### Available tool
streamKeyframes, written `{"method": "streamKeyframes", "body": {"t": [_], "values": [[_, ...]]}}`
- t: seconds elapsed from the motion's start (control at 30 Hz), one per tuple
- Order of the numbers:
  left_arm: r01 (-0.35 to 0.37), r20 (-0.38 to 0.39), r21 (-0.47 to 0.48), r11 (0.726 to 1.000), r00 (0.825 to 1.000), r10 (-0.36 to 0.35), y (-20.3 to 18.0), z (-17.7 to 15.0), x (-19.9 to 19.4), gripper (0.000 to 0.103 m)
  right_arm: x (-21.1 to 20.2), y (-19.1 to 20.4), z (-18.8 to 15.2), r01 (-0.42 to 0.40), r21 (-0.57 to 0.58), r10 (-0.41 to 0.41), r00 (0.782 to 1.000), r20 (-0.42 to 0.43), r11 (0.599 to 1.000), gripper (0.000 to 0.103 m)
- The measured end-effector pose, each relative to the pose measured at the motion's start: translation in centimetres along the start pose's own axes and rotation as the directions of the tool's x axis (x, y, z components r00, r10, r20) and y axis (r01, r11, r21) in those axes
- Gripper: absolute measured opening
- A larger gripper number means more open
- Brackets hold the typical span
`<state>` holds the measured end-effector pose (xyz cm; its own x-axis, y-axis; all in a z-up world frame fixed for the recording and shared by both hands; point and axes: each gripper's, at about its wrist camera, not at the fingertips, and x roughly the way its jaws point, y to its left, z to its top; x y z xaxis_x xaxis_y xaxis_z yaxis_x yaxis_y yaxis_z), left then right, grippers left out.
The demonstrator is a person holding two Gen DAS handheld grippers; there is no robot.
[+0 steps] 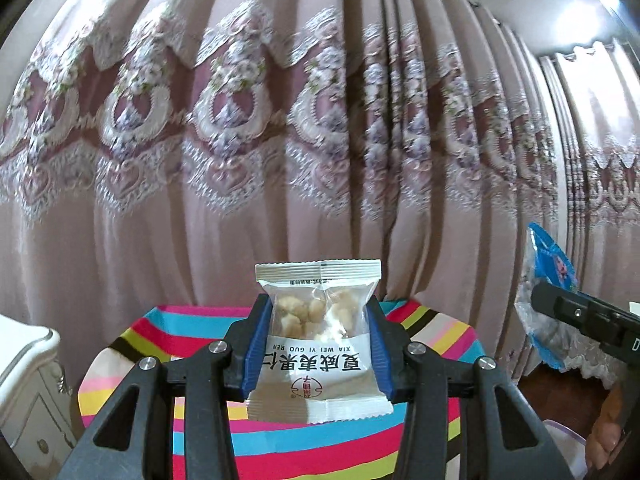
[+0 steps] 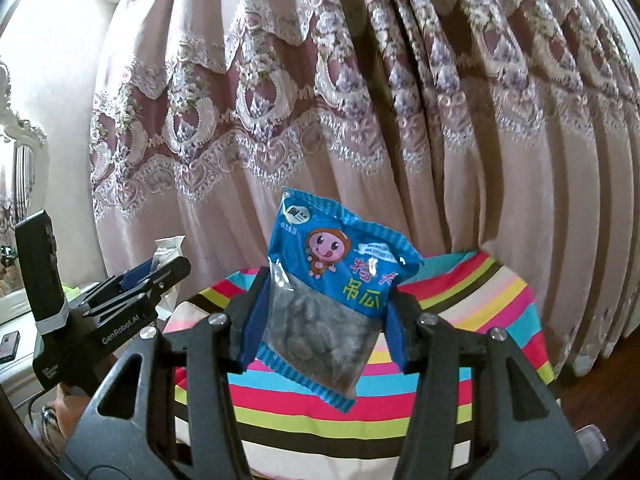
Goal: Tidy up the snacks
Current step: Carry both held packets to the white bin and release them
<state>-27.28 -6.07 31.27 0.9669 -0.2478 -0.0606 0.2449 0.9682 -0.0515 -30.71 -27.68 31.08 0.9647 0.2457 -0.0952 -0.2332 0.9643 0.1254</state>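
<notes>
My left gripper (image 1: 318,322) is shut on a white nut packet (image 1: 318,344) with a clear window and black Chinese print, held upright above a striped cloth (image 1: 120,392). My right gripper (image 2: 324,312) is shut on a blue seed packet (image 2: 326,288) with a pink cartoon face, held tilted above the same striped cloth (image 2: 460,344). In the left wrist view the blue packet (image 1: 548,300) and the right gripper (image 1: 584,320) show at the right edge. In the right wrist view the left gripper (image 2: 132,288) shows at the left, its white packet (image 2: 168,252) edge-on.
A pink lace-trimmed curtain (image 1: 280,120) hangs close behind the cloth-covered surface. A white cabinet (image 1: 28,380) stands at the left. Dark wooden floor (image 1: 560,392) lies to the right. A white ledge with a small dark device (image 2: 9,346) is at the far left.
</notes>
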Motion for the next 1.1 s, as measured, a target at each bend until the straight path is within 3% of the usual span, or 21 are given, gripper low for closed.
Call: {"method": "streamKeyframes", "body": {"t": [0.2, 0.4, 0.53, 0.63, 0.7, 0.73, 0.77, 0.83, 0.87, 0.9, 0.93, 0.97, 1.0, 1.03, 1.07, 1.1], "values": [[0.055, -0.005, 0.053, 0.997, 0.998, -0.055, -3.6, -0.1, -0.7, 0.047, -2.3, -1.8, -0.5, 0.059, -0.029, -0.059, 0.998, -0.010, 0.998, 0.055], [0.169, -0.056, 0.117, 0.979, 0.985, -0.163, -8.6, -1.7, 0.2, 0.047, -4.8, -5.8, -2.4, 0.169, -0.079, -0.176, 0.981, -0.082, 0.982, 0.055], [0.258, -0.114, 0.138, 0.956, 0.963, -0.244, -12.4, -3.2, 1.2, 0.047, -6.4, -9.1, -4.0, 0.239, -0.067, -0.246, 0.961, -0.124, 0.969, 0.055], [0.338, -0.188, 0.148, 0.929, 0.932, -0.309, -15.5, -4.9, 2.3, 0.047, -7.2, -11.1, -5.3, 0.278, -0.065, -0.285, 0.943, -0.170, 0.958, 0.055], [0.412, -0.264, 0.141, 0.900, 0.892, -0.367, -17.9, -6.8, 3.1, 0.047, -7.6, -12.4, -6.5, 0.308, -0.074, -0.317, 0.924, -0.213, 0.948, 0.055], [0.456, -0.312, 0.126, 0.881, 0.861, -0.401, -19.1, -8.0, 3.6, 0.047, -7.8, -13.1, -7.3, 0.328, -0.081, -0.338, 0.910, -0.239, 0.941, 0.055], [0.505, -0.372, 0.097, 0.858, 0.818, -0.439, -20.5, -9.6, 4.3, 0.047, -8.0, -14.0, -8.3, 0.353, -0.085, -0.362, 0.892, -0.272, 0.932, 0.055], [0.557, -0.446, 0.050, 0.829, 0.755, -0.481, -22.1, -11.9, 5.3, 0.047, -8.2, -15.6, -10.0, 0.390, -0.082, -0.393, 0.854, -0.339, 0.917, 0.055], [0.590, -0.491, 0.006, 0.807, 0.705, -0.512, -23.0, -13.3, 6.0, 0.047, -8.3, -16.7, -11.1, 0.407, -0.071, -0.402, 0.833, -0.381, 0.910, 0.055], [0.628, -0.536, -0.069, 0.775, 0.632, -0.560, -23.6, -14.9, 6.9, 0.048, -8.4, -17.7, -12.1, 0.416, -0.060, -0.401, 0.815, -0.418, 0.908, 0.055], [0.669, -0.573, -0.158, 0.727, 0.537, -0.619, -24.2, -16.7, 7.9, 0.059, -8.2, -18.4, -12.8, 0.418, -0.057, -0.397, 0.801, -0.449, 0.907, 0.057], [0.688, -0.617, -0.217, 0.692, 0.453, -0.644, -24.9, -18.3, 9.0, 0.068, -7.8, -19.3, -13.6, 0.427, -0.062, -0.400, 0.773, -0.492, 0.902, 0.062], [0.687, -0.650, -0.239, 0.686, 0.411, -0.639, -25.2, -19.4, 9.7, 0.080, -7.4, -20.0, -14.4, 0.451, -0.071, -0.417, 0.738, -0.531, 0.890, 0.067], [0.666, -0.684, -0.253, 0.702, 0.389, -0.616, -25.2, -20.7, 10.6, 0.080, -7.1, -20.6, -14.9, 0.489, -0.082, -0.449, 0.706, -0.547, 0.869, 0.075], [0.633, -0.700, -0.262, 0.729, 0.395, -0.595, -24.5, -21.8, 11.4, 0.080, -6.8, -21.1, -15.2, 0.515, -0.088, -0.474, 0.691, -0.546, 0.853, 0.075], [0.606, -0.703, -0.276, 0.746, 0.401, -0.587, -23.4, -22.4, 12.2, 0.080, -6.4, -21.2, -15.2, 0.513, -0.086, -0.472, 0.695, -0.543, 0.854, 0.075]]}}
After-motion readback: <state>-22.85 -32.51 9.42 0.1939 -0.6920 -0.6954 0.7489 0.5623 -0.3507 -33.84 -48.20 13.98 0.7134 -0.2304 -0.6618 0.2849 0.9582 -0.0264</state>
